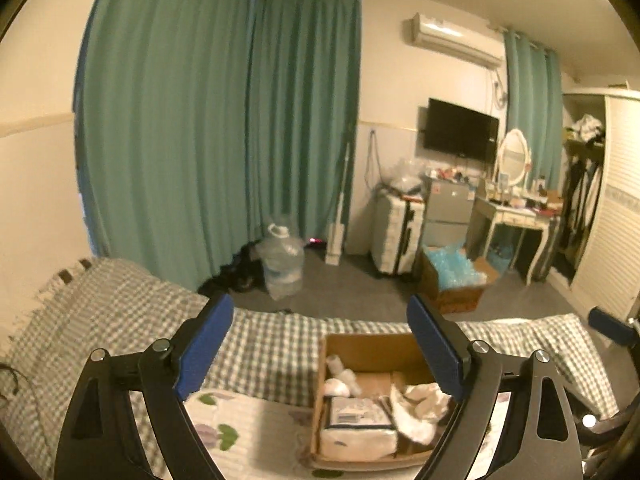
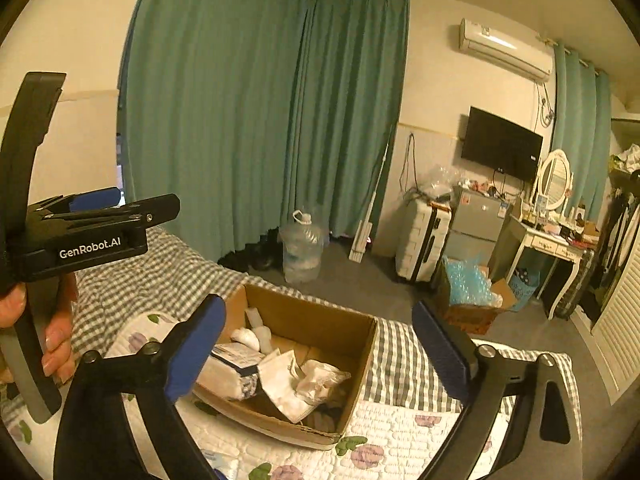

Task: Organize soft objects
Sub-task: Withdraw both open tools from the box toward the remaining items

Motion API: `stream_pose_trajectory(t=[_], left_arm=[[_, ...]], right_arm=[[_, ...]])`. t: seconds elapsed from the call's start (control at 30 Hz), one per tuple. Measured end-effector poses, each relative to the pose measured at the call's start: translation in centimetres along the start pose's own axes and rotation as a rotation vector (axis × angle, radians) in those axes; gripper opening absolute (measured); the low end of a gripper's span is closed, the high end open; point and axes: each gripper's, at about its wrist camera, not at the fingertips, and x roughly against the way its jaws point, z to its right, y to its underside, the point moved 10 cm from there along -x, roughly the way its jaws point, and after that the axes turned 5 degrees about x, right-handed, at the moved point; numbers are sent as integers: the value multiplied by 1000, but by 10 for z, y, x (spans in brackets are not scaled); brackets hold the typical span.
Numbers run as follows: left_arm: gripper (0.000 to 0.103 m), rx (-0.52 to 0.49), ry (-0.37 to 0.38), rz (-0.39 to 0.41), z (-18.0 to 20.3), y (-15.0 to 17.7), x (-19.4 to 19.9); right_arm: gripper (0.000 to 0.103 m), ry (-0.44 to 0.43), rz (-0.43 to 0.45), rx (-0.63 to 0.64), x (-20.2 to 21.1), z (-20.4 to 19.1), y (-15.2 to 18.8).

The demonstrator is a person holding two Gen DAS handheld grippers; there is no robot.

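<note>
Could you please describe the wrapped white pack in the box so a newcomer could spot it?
On the bed sits an open cardboard box. The wrapped white pack lies at its near-left corner. Unlike the crumpled white cloths beside it, it is blocky and bears a dark-edged label.

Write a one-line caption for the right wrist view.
Open right gripper held above a cardboard box of soft white items on the bed; left gripper at left.

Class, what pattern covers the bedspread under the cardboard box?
Grey-and-white check on the bedspread, clearest in the right wrist view.
</note>
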Motion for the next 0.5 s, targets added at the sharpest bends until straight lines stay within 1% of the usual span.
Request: stream_pose_trajectory(t=[0.07, 0.1, 0.2, 0.3, 0.4, 0.5], left_arm=[[90, 19, 8, 8, -4, -2, 10], [90, 26, 11, 11, -6, -2, 15], [90, 23, 13, 31, -12, -4, 25], [90, -11, -1, 57, -15, -5, 30], [90, -8, -7, 91, -23, -7, 36], [90, -13, -9, 105, -28, -1, 43]], right_arm=[[103, -1, 19, -7, 10, -3, -2], [103, -8, 31, -17, 17, -5, -3], [103, -28, 47, -18, 29, -11, -4], [103, -24, 58, -1, 37, -15, -5], [103, -16, 67, -8, 41, -15, -6], [103, -17, 78, -27, 45, -13, -6]])
